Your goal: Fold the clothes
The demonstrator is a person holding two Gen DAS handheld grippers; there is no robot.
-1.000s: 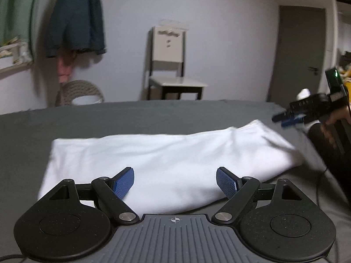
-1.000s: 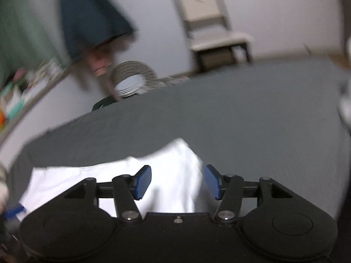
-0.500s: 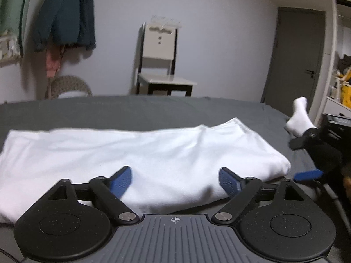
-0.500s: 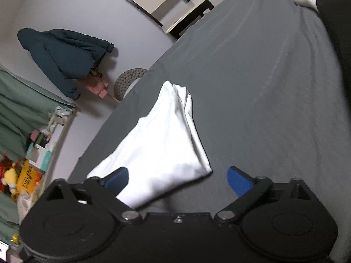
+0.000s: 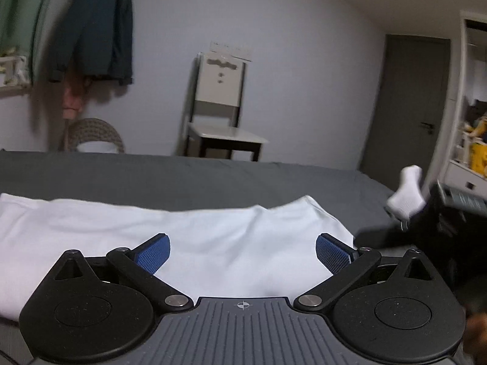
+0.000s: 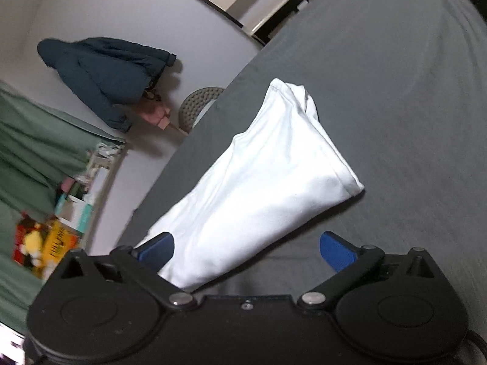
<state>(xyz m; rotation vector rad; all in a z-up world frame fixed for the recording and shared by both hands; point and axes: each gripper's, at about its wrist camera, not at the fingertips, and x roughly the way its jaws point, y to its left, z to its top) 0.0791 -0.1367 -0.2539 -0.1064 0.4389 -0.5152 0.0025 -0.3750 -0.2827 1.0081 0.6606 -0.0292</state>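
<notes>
A white garment, folded into a long band, lies flat on the dark grey bed sheet. My left gripper hovers open just above its near edge, blue pads wide apart, nothing held. In the right wrist view the same white garment stretches away diagonally, its far end showing stacked layers. My right gripper is open over the garment's near end, with the left fingertip above cloth and the right one above bare sheet. The right gripper's dark body shows blurred at the right edge of the left wrist view.
A person's white sock and dark trouser leg rest on the bed at right. Beyond the bed stand a chair, a woven basket, a hanging dark jacket, a grey door. Shelves with toys line the wall.
My right gripper swung from facing across the bed to looking along the garment and opened wider. The left gripper shifted slightly right; the garment stays put.
</notes>
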